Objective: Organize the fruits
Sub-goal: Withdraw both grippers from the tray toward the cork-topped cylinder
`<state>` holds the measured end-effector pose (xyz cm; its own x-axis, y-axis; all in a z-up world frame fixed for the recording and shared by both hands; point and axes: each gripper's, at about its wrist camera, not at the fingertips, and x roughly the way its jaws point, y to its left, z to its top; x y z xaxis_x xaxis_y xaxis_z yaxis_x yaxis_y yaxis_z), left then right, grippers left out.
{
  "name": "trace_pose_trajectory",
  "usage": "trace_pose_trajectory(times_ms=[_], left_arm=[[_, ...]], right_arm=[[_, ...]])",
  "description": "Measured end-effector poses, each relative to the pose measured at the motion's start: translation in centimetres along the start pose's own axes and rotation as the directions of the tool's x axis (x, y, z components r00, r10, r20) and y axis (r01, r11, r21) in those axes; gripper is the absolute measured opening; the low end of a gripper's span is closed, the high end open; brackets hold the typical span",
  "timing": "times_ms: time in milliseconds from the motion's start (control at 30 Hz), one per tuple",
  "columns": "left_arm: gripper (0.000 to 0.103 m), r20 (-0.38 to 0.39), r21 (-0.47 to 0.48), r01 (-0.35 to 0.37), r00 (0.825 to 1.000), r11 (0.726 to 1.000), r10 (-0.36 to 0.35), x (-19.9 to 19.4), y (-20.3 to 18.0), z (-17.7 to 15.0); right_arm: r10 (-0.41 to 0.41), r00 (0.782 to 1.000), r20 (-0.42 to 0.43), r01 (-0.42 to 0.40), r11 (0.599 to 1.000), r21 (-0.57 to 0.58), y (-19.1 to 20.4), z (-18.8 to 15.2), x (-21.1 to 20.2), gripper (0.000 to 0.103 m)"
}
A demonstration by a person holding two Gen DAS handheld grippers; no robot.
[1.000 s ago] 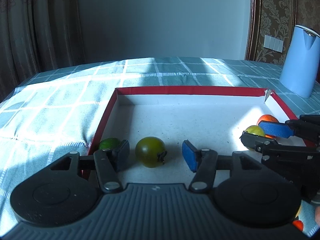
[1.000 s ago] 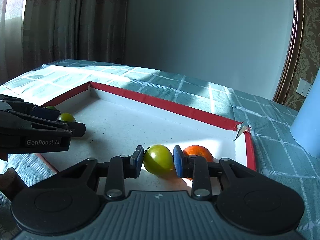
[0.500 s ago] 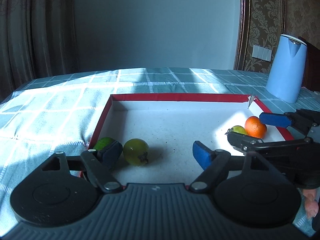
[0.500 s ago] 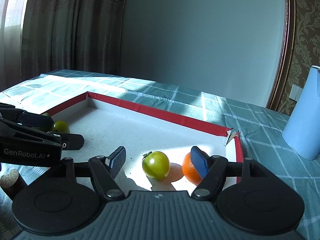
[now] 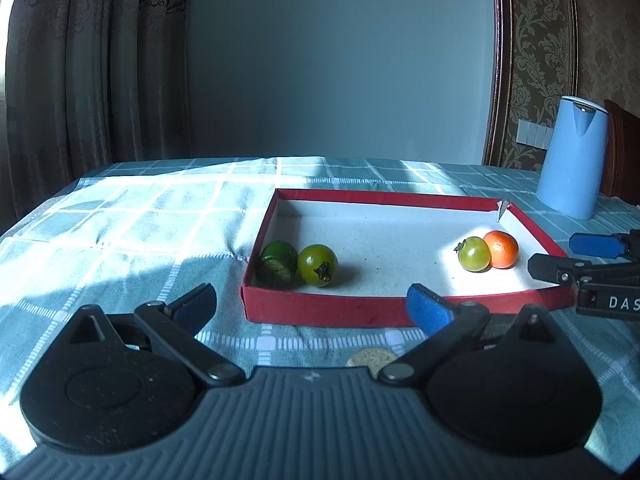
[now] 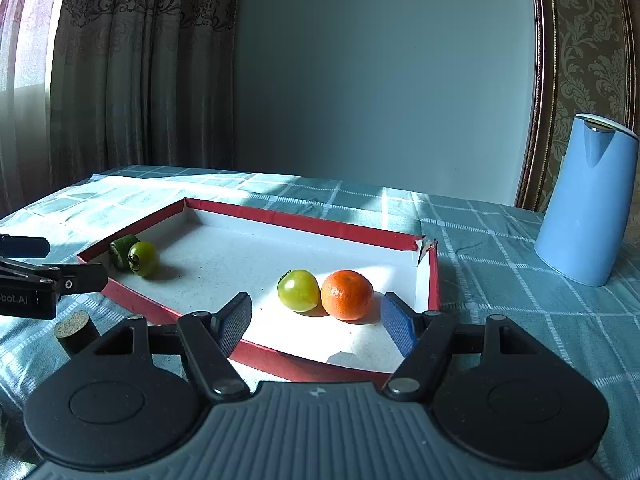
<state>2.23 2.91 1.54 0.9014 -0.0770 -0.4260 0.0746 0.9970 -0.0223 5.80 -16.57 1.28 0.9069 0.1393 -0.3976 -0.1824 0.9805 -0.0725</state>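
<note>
A red-walled tray [image 5: 320, 309] [image 6: 304, 222] holds two pairs of fruit. A dark green fruit [image 5: 277, 265] [image 6: 122, 249] and an olive green tomato [image 5: 318, 265] [image 6: 143, 258] lie touching at its left end. A light green tomato [image 5: 474, 254] [image 6: 299, 290] and an orange mandarin [image 5: 501, 249] [image 6: 347, 294] lie touching at its right end in sunlight. My left gripper [image 5: 312, 308] is open and empty, just in front of the tray. My right gripper [image 6: 316, 320] is open and empty, over the tray's near right edge, short of the mandarin.
A blue kettle [image 5: 572, 158] [image 6: 586, 200] stands on the checked tablecloth to the right of the tray. A cork-topped dark stopper [image 6: 74, 330] [image 5: 370, 358] stands on the cloth in front of the tray. Curtains hang at the far left.
Both grippers have opened wide and pulled back and up from the tray. The right one let go of the light green tomato, which now rests against the mandarin.
</note>
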Motion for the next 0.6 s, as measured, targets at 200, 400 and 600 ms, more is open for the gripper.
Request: trace_pose_trajectory(times_ms=[200, 400, 600], left_arm=[[0.103, -0.021, 0.003, -0.006, 1.000, 1.000, 0.006, -0.6, 0.3, -0.8], [0.103, -0.069, 0.011, -0.014, 0.997, 1.000, 0.015, 0.1, 0.1, -1.2], [0.103, -0.125, -0.052, 0.073, 0.989, 0.996, -0.079, 0.5, 0.9, -1.0]], right_arm=[[-0.004, 1.000, 0.013, 0.004, 1.000, 0.031, -0.8, -1.2, -2.0, 0.071], [0.004, 1.000, -0.031, -0.002, 0.998, 0.067, -1.4, -2.0, -2.0, 0.071], [0.004, 0.999, -0.045, -0.001, 0.999, 0.053, -1.0, -2.3, -1.8, 0.071]])
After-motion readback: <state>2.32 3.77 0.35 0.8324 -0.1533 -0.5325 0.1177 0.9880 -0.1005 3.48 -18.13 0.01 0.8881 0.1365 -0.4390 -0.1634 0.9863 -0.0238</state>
